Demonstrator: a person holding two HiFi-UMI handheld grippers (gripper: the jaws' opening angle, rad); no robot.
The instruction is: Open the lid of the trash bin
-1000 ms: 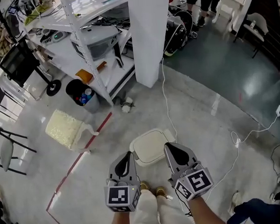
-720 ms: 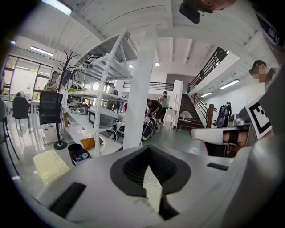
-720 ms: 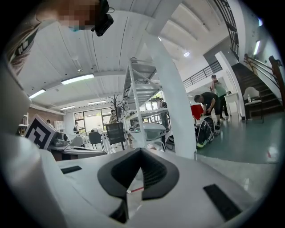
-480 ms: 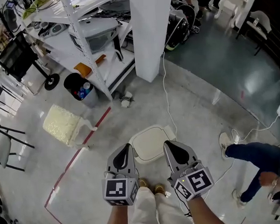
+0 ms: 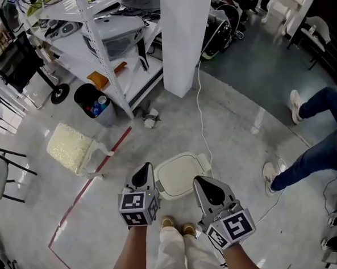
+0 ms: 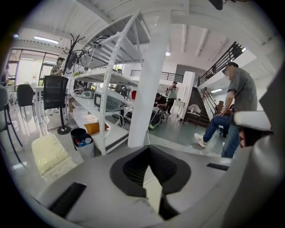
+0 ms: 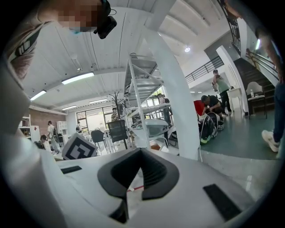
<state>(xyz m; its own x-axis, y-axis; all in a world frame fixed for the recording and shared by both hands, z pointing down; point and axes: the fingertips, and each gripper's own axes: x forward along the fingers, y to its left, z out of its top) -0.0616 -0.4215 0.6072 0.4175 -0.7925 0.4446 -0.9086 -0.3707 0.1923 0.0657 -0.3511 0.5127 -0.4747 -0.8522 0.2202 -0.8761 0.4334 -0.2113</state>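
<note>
Head view: the trash bin (image 5: 179, 175) stands on the floor just ahead of the person's shoes, its pale lid (image 5: 172, 169) flat and closed. Half a second ago both tools hung level on the near side of the bin. Now the left gripper (image 5: 142, 172) has gone forward, so its tip lies at the bin's left edge, touching or nearly so. The right gripper (image 5: 203, 182) has dropped back a little at the bin's near right corner. That looks like the start of a reach for the lid's rim, but nothing is lifted yet. A passer-by (image 5: 313, 133) has walked on, farther to the right of the bin.

Left gripper view: the jaws are drawn in to a narrow slit with nothing held. Something pale shows through, possibly the lid.

Right gripper view: the jaws are equally narrow and empty. The bin itself is out of sight.
</note>
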